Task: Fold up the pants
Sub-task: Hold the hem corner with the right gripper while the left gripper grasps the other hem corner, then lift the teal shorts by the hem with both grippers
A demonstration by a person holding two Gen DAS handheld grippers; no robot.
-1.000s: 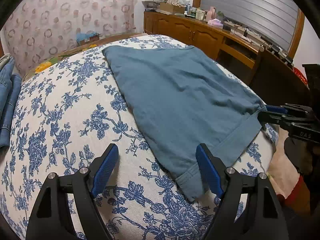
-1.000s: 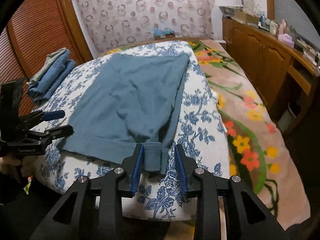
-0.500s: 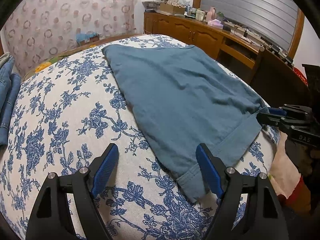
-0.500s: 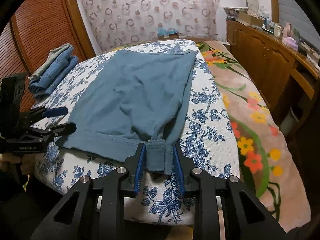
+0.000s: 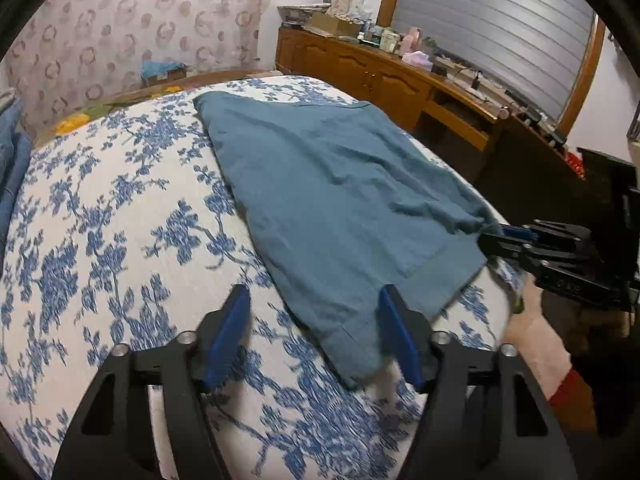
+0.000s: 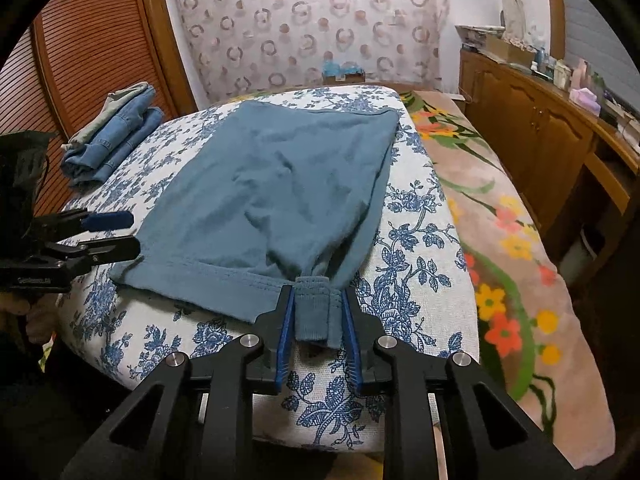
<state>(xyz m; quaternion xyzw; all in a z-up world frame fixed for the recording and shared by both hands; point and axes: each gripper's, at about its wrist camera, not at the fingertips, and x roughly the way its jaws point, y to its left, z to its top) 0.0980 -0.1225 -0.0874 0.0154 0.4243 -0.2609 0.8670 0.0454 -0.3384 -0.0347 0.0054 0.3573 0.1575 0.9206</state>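
Right wrist view shows the right gripper low at the near edge of the bed, its jaws pinched tight on a bunched corner of the blue pants. The pants lie flat on the bed, long way pointing from that edge toward the curtain. The left gripper has its jaws wide apart, with the other near corner of the pants between them. Its fingers hide that corner's tip in the right wrist view
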